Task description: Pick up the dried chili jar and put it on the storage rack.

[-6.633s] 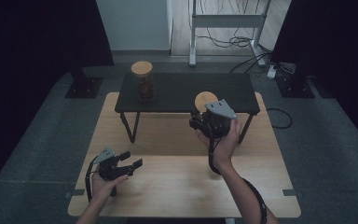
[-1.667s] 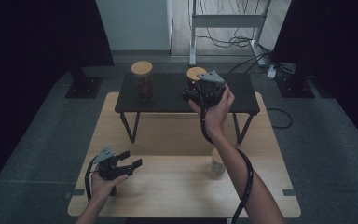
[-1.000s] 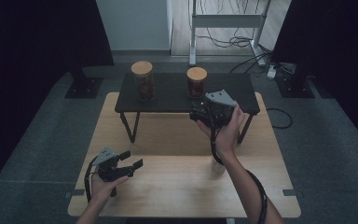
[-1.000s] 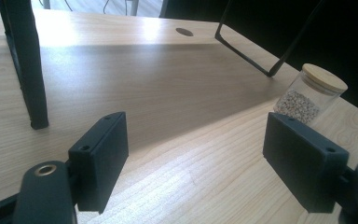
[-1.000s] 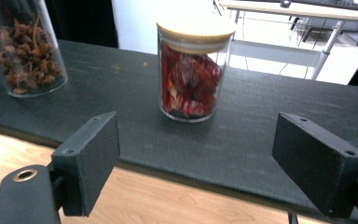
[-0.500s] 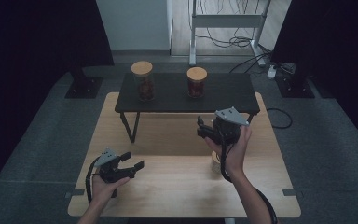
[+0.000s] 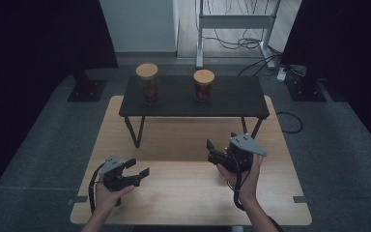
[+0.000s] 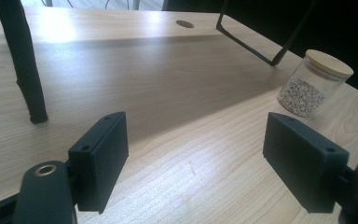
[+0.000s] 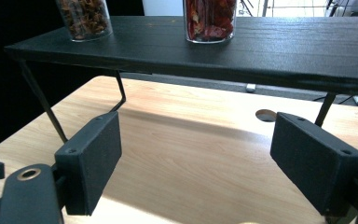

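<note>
Black shelf (image 7: 232,96) on wooden bench (image 7: 183,193) carries two cork-lidded jars: red-filled jar (image 7: 204,85), brown-filled jar (image 7: 147,83) beside it. Right hand-held gripper (image 7: 213,151) in front of shelf, jaws spread, empty. Left hand-held gripper (image 7: 139,169) in front of shelf, jaws spread, empty. Bean jar (image 8: 313,82) stands near shelf leg.

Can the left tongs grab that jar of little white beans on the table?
Probably yes. The left tongs are open, and only bare wooden table lies between them and the bean jar, which stands upright off to one side.
</note>
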`<state>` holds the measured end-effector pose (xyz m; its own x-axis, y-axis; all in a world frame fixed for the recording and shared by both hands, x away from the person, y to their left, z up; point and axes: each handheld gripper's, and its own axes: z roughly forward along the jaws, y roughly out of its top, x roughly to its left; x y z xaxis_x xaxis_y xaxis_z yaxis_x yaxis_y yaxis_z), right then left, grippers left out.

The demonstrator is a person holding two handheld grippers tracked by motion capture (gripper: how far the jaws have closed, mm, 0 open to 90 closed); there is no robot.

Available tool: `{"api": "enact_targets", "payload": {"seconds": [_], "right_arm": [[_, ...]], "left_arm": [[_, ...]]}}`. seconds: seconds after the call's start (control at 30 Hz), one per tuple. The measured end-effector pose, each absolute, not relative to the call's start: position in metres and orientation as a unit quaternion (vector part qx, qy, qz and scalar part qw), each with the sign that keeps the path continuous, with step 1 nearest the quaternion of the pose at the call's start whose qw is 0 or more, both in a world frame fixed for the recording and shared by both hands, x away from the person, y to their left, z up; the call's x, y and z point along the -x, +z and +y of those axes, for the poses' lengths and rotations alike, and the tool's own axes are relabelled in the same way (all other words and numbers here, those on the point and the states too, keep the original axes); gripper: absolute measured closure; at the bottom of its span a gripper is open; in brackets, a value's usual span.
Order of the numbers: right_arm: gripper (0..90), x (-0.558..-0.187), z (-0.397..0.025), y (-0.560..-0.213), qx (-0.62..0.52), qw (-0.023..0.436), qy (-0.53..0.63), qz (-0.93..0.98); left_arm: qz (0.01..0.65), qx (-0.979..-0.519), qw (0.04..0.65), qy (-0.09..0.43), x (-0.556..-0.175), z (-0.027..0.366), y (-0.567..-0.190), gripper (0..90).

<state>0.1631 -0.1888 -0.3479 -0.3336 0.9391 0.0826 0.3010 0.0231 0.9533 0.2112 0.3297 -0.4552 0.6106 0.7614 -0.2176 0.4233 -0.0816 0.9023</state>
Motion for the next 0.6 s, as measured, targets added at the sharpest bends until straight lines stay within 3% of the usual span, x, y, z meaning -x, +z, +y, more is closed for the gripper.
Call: {"api": "enact_targets", "payload": {"seconds": [0.6], "right_arm": [[16.3, -0.139, -0.199, -0.382, -0.501, 0.288, 0.512, 0.636]], "left_arm": [[0.410, -0.720, 0.536, 0.161, -0.209, 0.329, -0.453, 22.4]]}}
